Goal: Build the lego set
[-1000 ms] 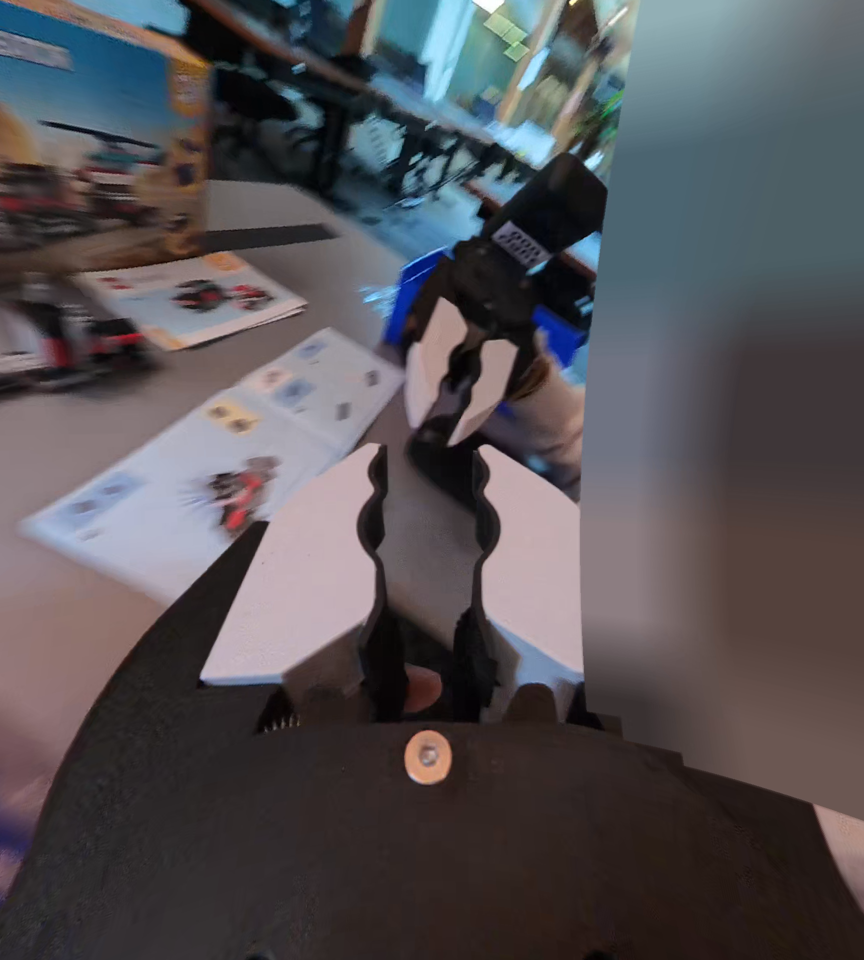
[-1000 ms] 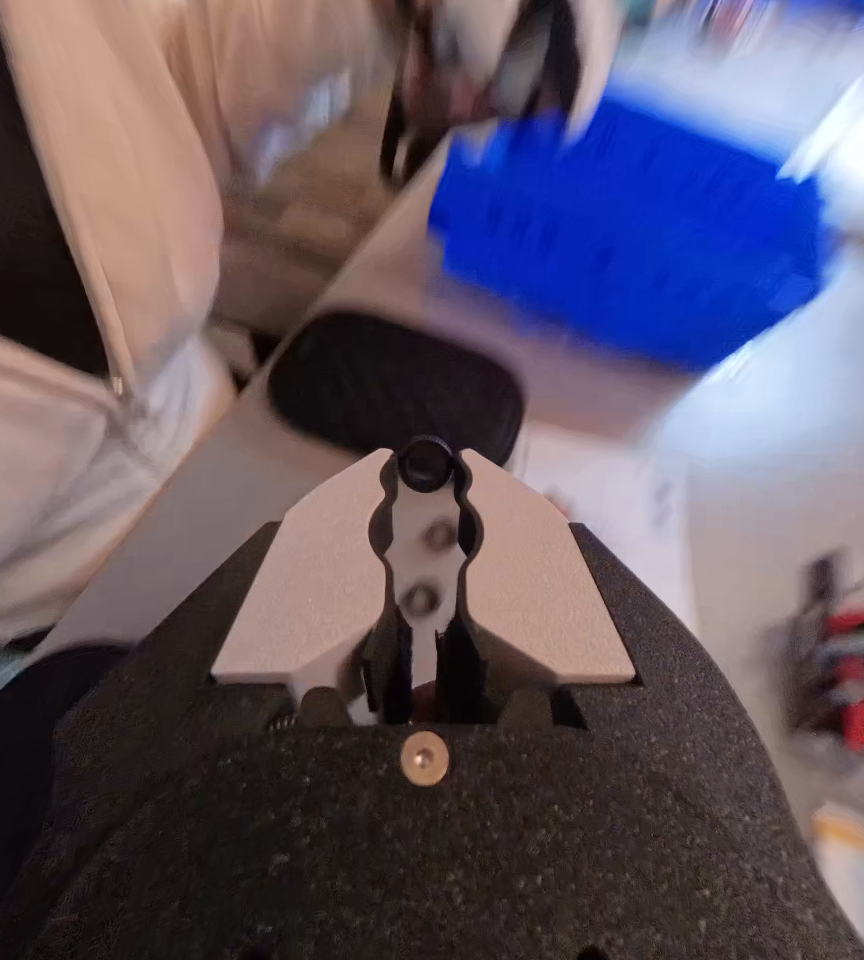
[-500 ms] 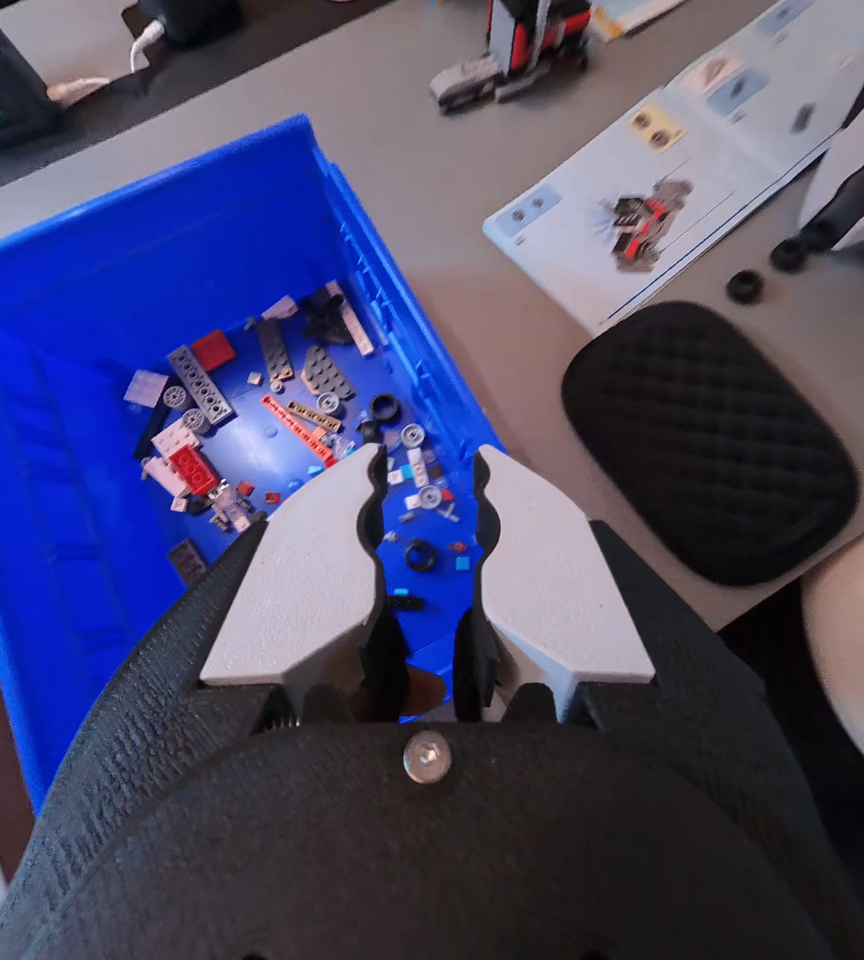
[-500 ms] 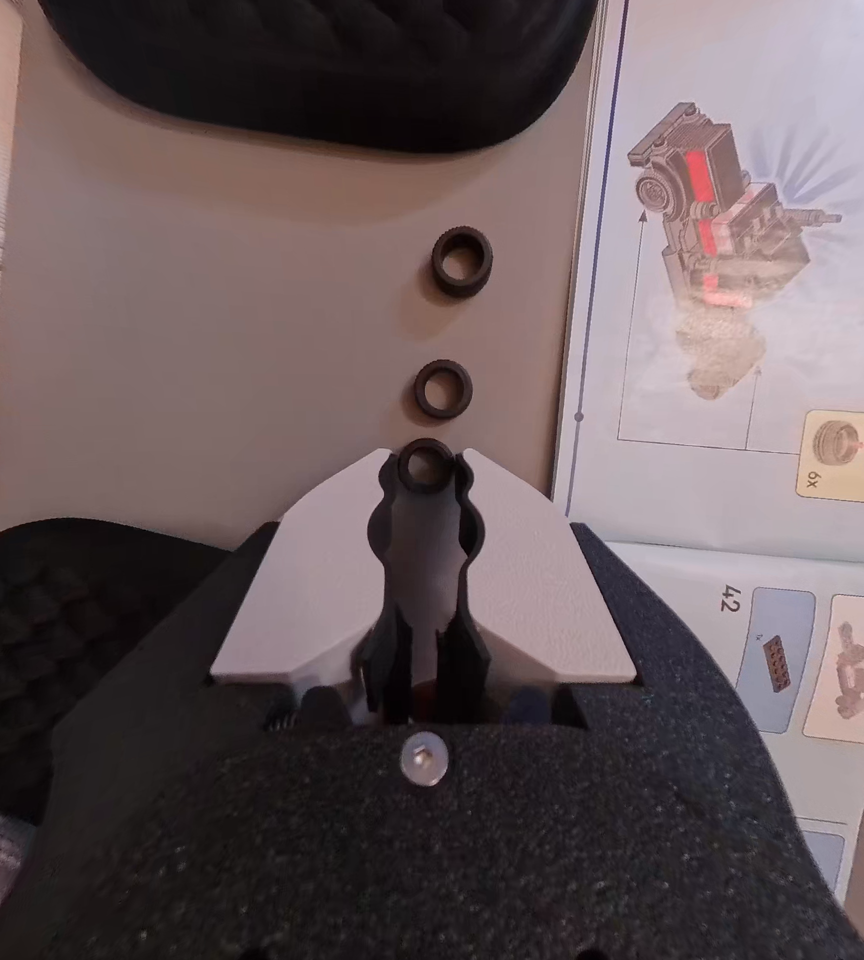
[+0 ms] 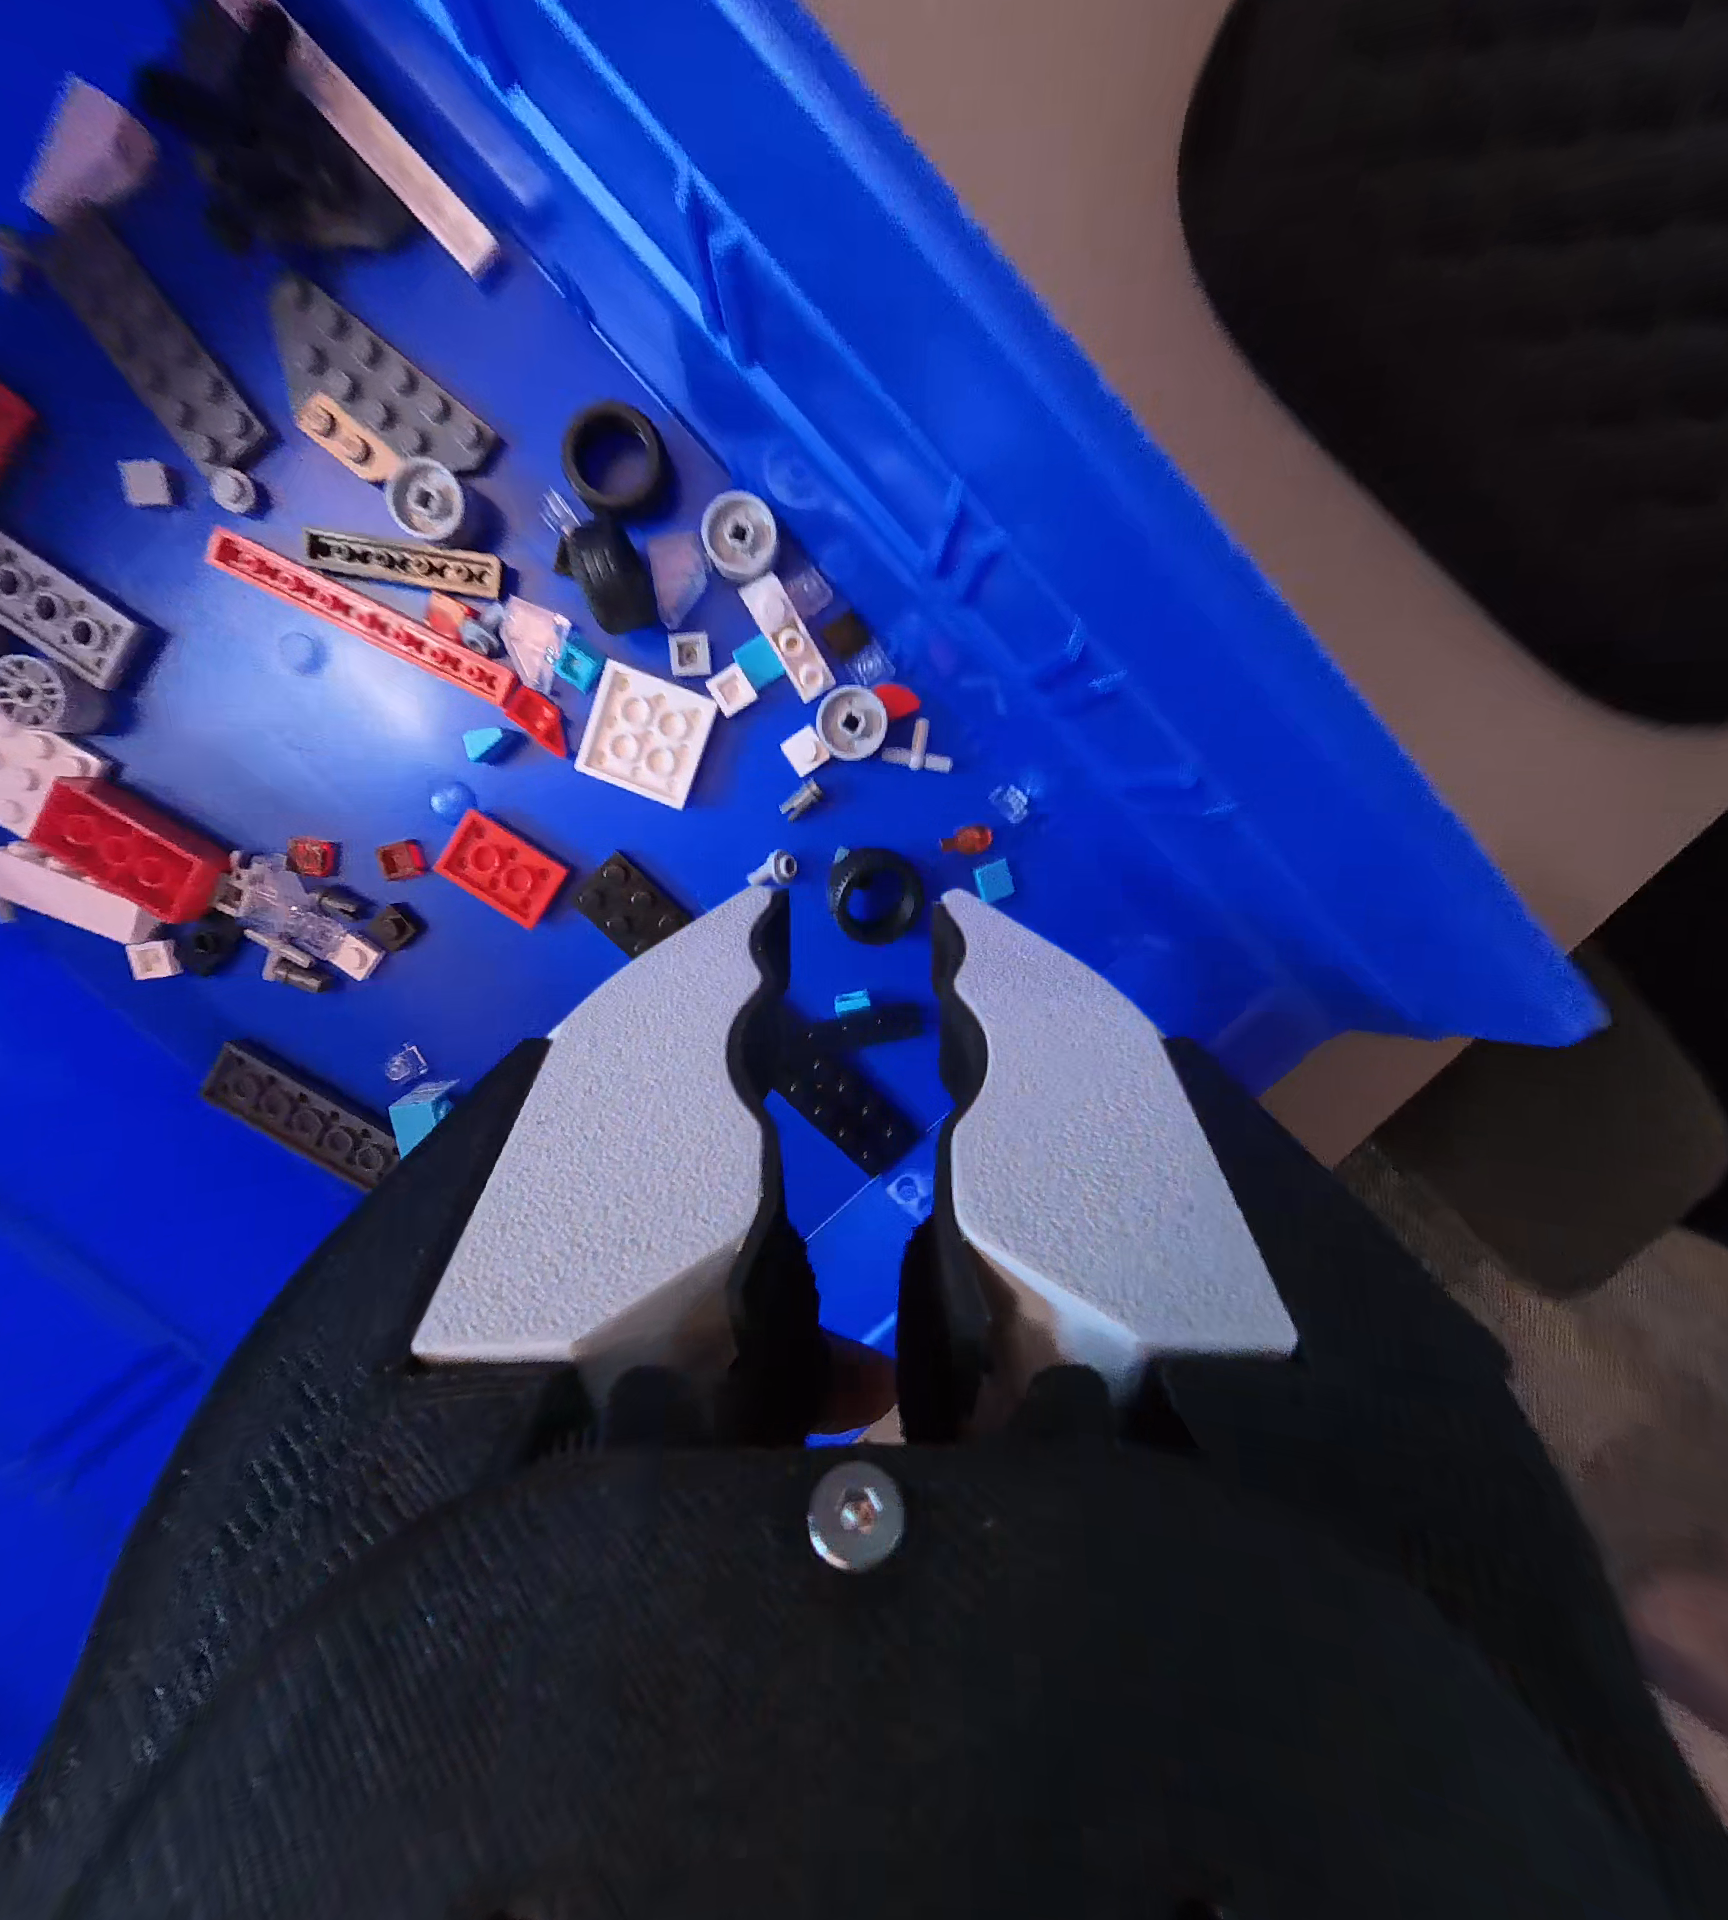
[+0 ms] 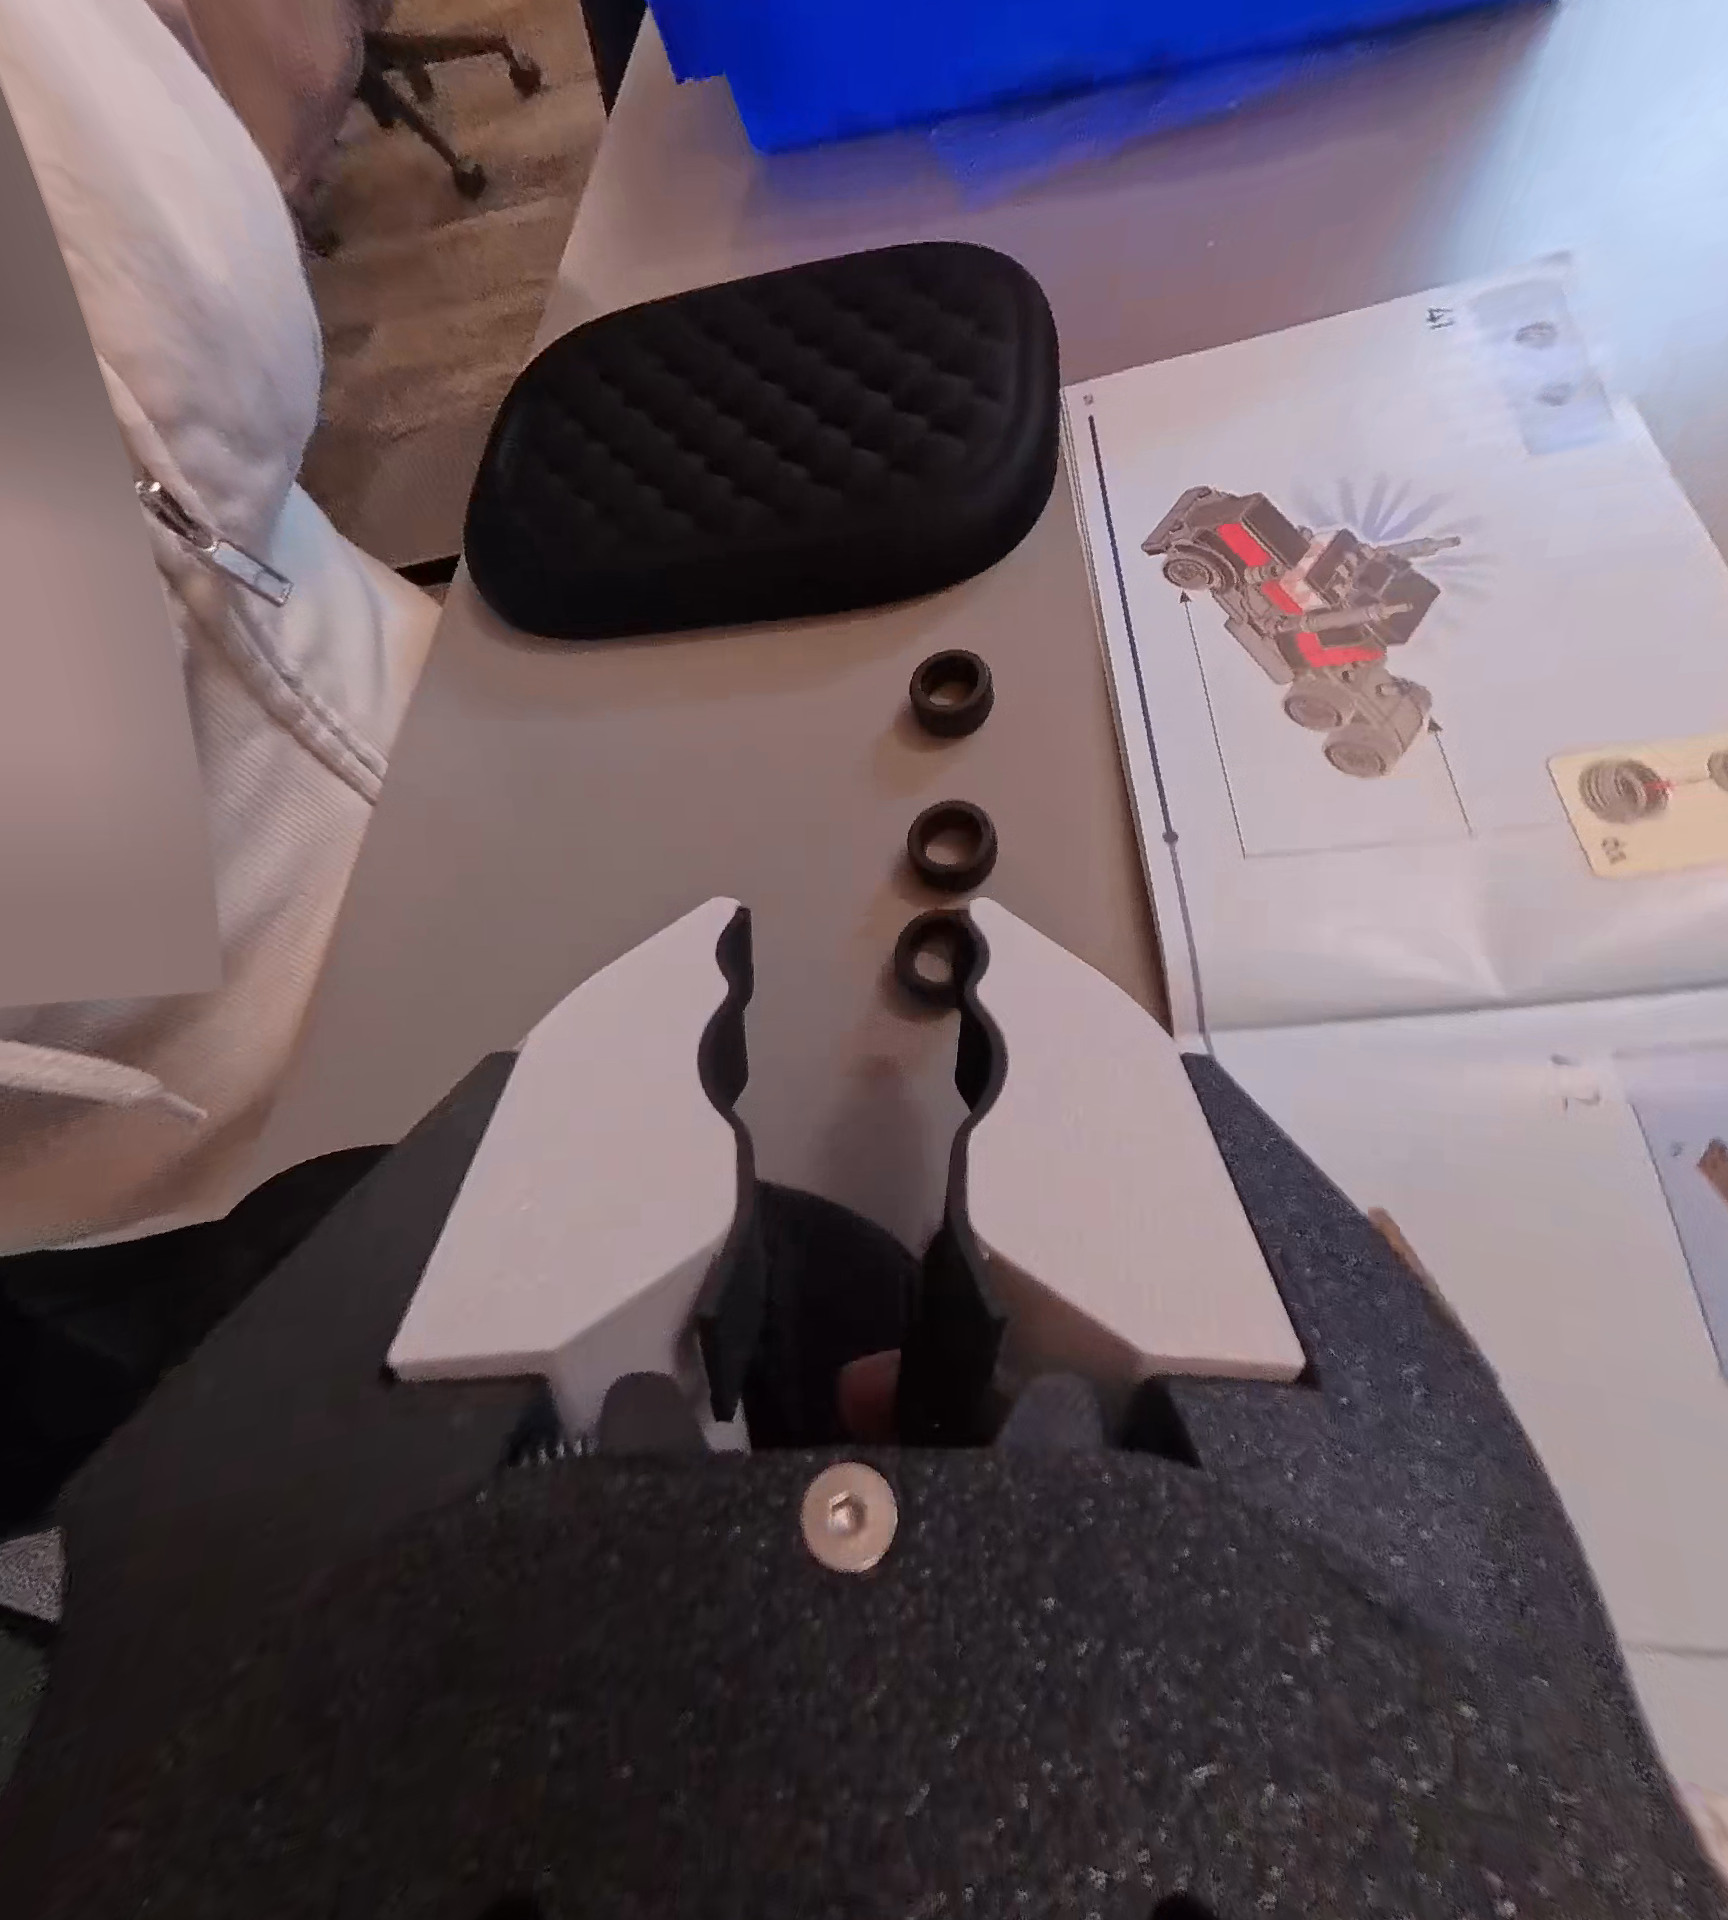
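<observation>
In the left wrist view my left gripper [image 5: 860, 914] is open, low inside the blue bin [image 5: 943, 416] of loose Lego pieces. A small black tyre [image 5: 875, 932] lies on the bin floor just beyond the fingertips, with a gap to each pad. In the right wrist view my right gripper [image 6: 855, 914] is open above the grey table [image 6: 631, 779]. Three black tyres lie there in a row. The nearest tyre [image 6: 904, 971] rests on the table against the right fingertip [image 6: 1005, 935], and the left pad is well clear of it. The middle tyre [image 6: 985, 847] and far tyre [image 6: 985, 696] lie beyond.
A black quilted pad [image 6: 766, 447] lies past the tyres and shows in the left wrist view [image 5: 1514, 312] beside the bin. An open instruction booklet [image 6: 1411, 623] lies to the right. A person's white jacket [image 6: 216, 520] is on the left. The bin's edge [image 6: 1047, 62] is at the top. Across from one pair of fingers to the other is roughly 35 cm.
My left gripper swung over the bin and dropped low towards a black tyre. My right gripper brought its tyre down next to the two others and opened, leaving it on the table.
</observation>
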A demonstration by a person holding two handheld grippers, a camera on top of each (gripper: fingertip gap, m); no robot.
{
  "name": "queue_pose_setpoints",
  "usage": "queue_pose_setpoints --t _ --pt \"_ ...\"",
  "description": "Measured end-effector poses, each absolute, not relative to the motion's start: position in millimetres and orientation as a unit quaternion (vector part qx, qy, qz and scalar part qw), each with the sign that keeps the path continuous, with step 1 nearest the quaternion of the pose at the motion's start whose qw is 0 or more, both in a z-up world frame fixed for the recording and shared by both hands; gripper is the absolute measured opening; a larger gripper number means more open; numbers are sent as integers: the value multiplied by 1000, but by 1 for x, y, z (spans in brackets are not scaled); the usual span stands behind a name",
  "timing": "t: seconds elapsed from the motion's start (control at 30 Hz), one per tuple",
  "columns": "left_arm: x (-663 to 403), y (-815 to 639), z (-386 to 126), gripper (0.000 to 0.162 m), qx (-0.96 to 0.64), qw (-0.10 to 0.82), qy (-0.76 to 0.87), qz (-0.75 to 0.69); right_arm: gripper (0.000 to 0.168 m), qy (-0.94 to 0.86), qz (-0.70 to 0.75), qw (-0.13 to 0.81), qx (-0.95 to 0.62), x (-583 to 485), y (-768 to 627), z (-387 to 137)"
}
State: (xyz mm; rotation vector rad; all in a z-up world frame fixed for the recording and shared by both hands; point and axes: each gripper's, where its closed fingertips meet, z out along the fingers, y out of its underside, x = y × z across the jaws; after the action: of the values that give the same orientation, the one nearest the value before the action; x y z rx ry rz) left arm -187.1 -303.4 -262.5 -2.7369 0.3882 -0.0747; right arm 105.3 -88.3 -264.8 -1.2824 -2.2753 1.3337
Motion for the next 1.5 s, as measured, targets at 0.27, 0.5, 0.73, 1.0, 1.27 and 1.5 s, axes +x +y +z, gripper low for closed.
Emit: queue_pose_setpoints --t 0.27,0.5,0.73,1.0,1.27,1.5 --pt "-185 -305 -286 27 -972 146 182 -35 37 -761 454 113 -450 112 -86 -254" --pt "-180 -307 -300 29 -973 124 191 -39 38 -768 441 103 -453 115 -86 -256" --pt "-187 -312 -302 23 -977 117 178 -29 39 -767 447 102 -450 119 -88 -255" --pt "-201 -291 -256 22 -965 249 87 -3 38 -761 463 139 -432 107 -89 -247" --pt "-116 -214 -78 22 -724 659 29 -200 37 -738 534 255 -324 62 -110 -187" --pt "-12 -177 -61 22 -608 633 44 -478 34 -686 583 399 -177 42 -137 -95"
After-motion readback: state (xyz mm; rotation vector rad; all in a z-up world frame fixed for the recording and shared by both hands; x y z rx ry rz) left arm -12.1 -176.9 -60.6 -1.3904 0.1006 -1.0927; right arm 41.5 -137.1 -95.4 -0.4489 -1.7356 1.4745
